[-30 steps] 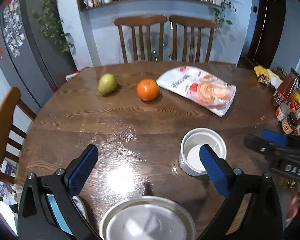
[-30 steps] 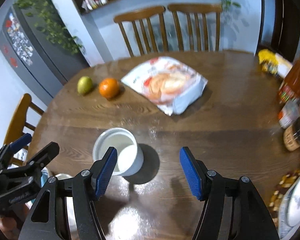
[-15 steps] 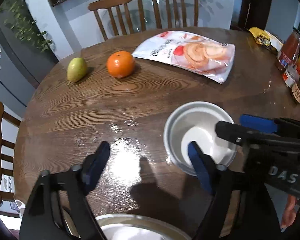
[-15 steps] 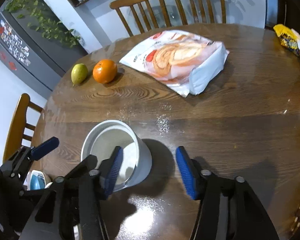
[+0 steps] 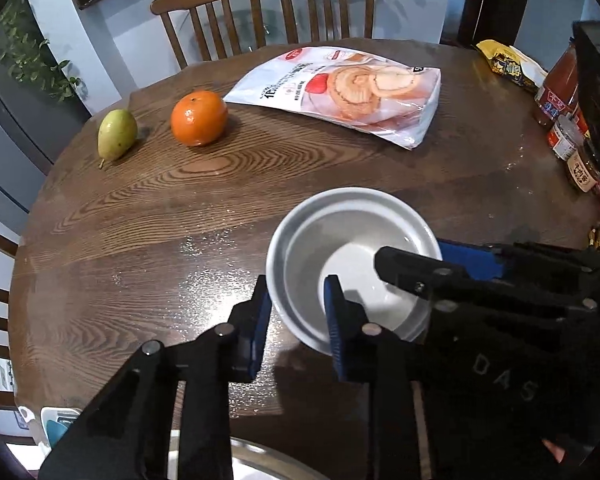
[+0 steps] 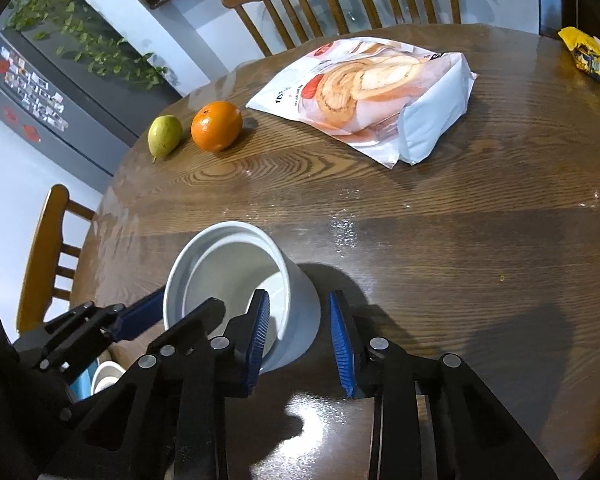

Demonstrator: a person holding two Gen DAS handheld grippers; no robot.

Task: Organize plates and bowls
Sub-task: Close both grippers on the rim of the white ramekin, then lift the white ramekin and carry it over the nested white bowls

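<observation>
Mid-grab on the white ceramic bowl (image 5: 352, 264), which sits on the wood counter (image 5: 160, 208) near my edge, well apart from the orange (image 5: 198, 117), pear (image 5: 117, 133) and cake-roll bag (image 5: 352, 88). Left gripper (image 5: 296, 320) straddles the near-left wall, one finger outside, one inside, narrow gap, looks about pinched but can't confirm contact on both pads. Right gripper (image 6: 298, 332) straddles the right wall the same way, fingers (image 6: 340, 344) still partly apart w/ a gap on the outer side, so not clamped yet. Step, I'd say: securing the bowl w/ both sides. Next: close right fully, lift level, carry toward the metal plate (image 5: 260, 464) at the bottom edge. Glazed rim prob. slippery.
</observation>
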